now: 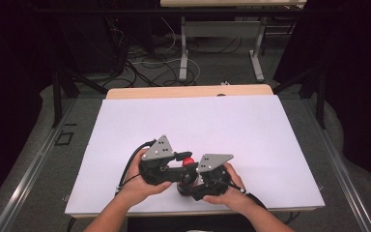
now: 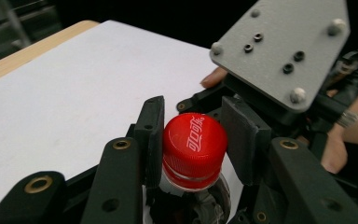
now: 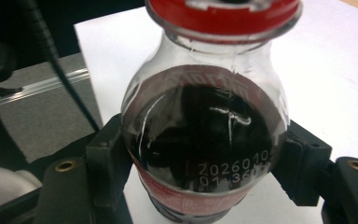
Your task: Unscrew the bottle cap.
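Observation:
A small cola bottle (image 3: 200, 116) with dark drink and a red cap (image 2: 195, 144) is held between both grippers near the table's front edge. My right gripper (image 3: 203, 158) is shut on the bottle's rounded body, one pad on each side. My left gripper (image 2: 193, 126) reaches in from the left, and its two pads press the sides of the red cap (image 1: 188, 162). In the high view the left gripper (image 1: 186, 164) and right gripper (image 1: 189, 186) are close together, each in one of the person's hands. The bottle's lower part is hidden by the jaws.
A white sheet (image 1: 198, 121) covers the table, whose wooden edge (image 1: 188, 92) shows at the back. The right gripper's grey plate (image 2: 279, 51) sits just behind the cap. Cables and table legs (image 1: 183, 53) lie on the floor beyond.

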Tool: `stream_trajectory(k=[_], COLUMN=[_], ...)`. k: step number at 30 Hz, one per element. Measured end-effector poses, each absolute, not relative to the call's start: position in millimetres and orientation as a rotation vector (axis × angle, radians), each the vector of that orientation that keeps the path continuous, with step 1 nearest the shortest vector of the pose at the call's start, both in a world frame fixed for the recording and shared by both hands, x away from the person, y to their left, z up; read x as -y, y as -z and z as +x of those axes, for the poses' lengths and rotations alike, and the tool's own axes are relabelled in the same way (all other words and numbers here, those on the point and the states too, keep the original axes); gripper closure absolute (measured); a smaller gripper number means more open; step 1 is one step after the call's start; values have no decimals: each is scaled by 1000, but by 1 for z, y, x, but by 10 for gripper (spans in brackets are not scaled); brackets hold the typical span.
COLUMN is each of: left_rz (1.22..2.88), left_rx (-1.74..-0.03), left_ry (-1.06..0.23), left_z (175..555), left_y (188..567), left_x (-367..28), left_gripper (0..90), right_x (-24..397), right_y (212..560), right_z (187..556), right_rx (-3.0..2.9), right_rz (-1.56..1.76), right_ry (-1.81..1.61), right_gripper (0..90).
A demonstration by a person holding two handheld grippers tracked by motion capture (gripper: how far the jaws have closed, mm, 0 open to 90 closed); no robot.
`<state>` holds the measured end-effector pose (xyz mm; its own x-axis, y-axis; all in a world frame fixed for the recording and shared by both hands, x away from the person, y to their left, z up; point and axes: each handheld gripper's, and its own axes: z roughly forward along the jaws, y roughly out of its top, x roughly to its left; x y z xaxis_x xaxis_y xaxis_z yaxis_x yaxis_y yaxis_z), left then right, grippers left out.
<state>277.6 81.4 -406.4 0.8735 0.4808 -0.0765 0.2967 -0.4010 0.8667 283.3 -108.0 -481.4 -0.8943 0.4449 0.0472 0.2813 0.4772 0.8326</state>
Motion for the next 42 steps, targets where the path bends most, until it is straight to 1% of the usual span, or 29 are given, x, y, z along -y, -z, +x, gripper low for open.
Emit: stream_trajectory(k=[2,4,7,8,16,22,31,38,42], left_rz=[2002,1971,1948,1932,1940,1931,1885,1870,1870], left_rx=[-627,-737,-791,-809,-817,-870,-1006,-1085,-1113], left_ry=[-249,-258,-306,-300,-319,-325,-333,-371,-364], left_z=[276,275,273,272,276,285,305,315,318], left_y=[406,405,403,402,396,403,421,432,436], left_x=[-77,-73,-68,-66,-66,-77,-106,-126,-134], left_gripper=[615,615,616,616,615,615,615,615,615], right_x=[108,108,108,109,112,116,122,128,129], right_y=[481,481,481,482,487,486,489,488,484], right_z=[284,284,284,286,291,295,304,320,334], right_rx=[-2523,-2511,-2491,-2499,-2481,-2452,-2401,-2358,-2323], right_rz=[667,697,741,746,795,826,877,913,947], right_ry=[-1364,-1342,-1309,-1291,-1294,-1288,-1271,-1256,-1253], right_gripper=[296,297,297,297,297,296,296,296,296])
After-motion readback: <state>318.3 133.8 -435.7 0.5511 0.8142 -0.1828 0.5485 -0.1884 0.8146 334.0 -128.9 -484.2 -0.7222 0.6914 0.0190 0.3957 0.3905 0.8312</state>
